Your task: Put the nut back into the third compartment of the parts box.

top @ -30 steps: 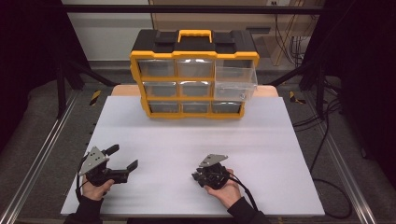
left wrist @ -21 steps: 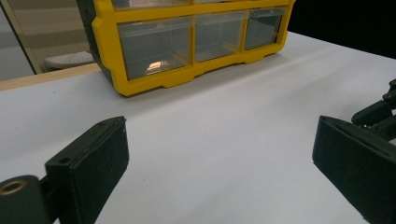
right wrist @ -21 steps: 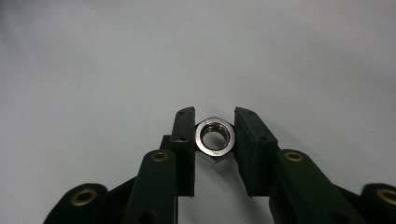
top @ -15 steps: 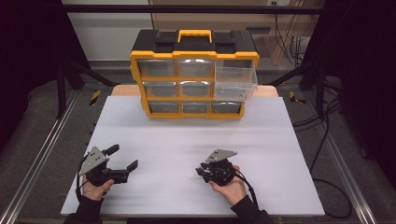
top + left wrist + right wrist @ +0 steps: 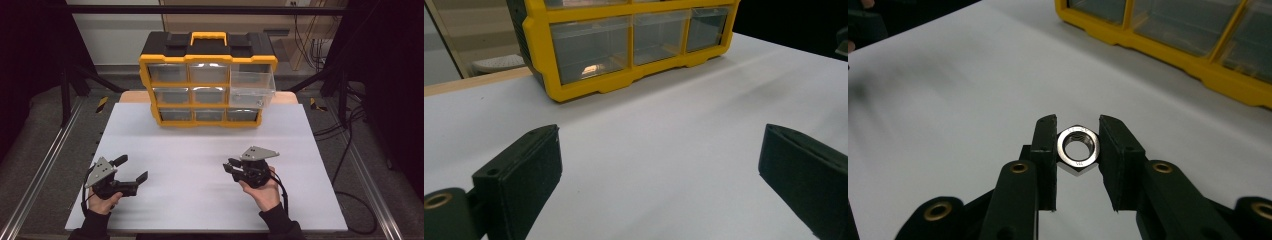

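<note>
one steel nut (image 5: 1077, 148) pinched in right gripper (image 5: 1077, 150); left gripper (image 5: 132, 170) wide open, empty.

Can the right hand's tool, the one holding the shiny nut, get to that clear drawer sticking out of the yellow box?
Probably yes: only bare white table lies between the right tool and the pulled-out clear plastic drawer, which is open on top.
</note>
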